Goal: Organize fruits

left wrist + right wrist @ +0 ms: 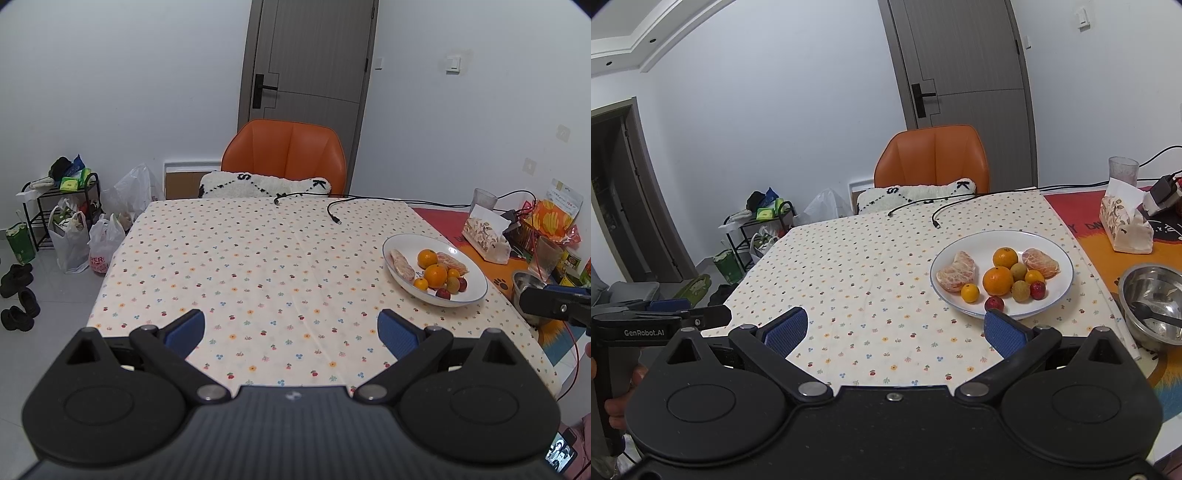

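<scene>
Both jaws spread, empty, above the surface (849,288); plate (1060,291) just beyond right gripper (895,332); approach the red fruit (994,303) nearest, avoiding neighbours.

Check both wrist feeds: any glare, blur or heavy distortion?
Left wrist view: sharp, even indoor light, door bowed by fisheye, dark corner vignette. Right wrist view: equally sharp, soft shadows under the plate, mild glare inside the steel bowl.

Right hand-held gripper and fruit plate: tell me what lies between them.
Only bare patterned tablecloth, seen in the right wrist view. The open right hand-held gripper has one fingertip overlapping the plate rim.
</scene>
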The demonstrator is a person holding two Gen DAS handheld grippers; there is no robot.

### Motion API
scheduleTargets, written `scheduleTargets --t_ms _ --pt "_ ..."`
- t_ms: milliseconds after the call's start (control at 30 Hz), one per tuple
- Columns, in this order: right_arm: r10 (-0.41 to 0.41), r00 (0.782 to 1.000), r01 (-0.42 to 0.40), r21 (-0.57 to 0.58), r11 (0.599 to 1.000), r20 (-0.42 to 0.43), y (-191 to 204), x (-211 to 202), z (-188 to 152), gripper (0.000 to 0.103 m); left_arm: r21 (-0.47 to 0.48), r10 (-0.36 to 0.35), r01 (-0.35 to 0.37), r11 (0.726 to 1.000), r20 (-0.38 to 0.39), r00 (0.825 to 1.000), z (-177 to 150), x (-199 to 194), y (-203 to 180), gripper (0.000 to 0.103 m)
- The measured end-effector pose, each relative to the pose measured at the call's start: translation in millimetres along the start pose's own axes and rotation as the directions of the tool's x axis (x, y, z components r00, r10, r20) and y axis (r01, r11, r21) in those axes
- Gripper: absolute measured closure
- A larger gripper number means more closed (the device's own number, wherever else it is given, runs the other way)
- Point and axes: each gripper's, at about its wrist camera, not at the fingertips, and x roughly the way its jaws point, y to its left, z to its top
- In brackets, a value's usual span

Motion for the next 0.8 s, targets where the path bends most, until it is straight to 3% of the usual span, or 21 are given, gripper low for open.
scheduleTargets --t_ms 800 --pt "0.003 1.0 -0.003 0.0 1.0 0.0 -0.5 0.6 -0.7 0.0 0.01 -0.004 0.004 1.0 0.013 1.0 -0.8 -1.9 -1.0 0.004"
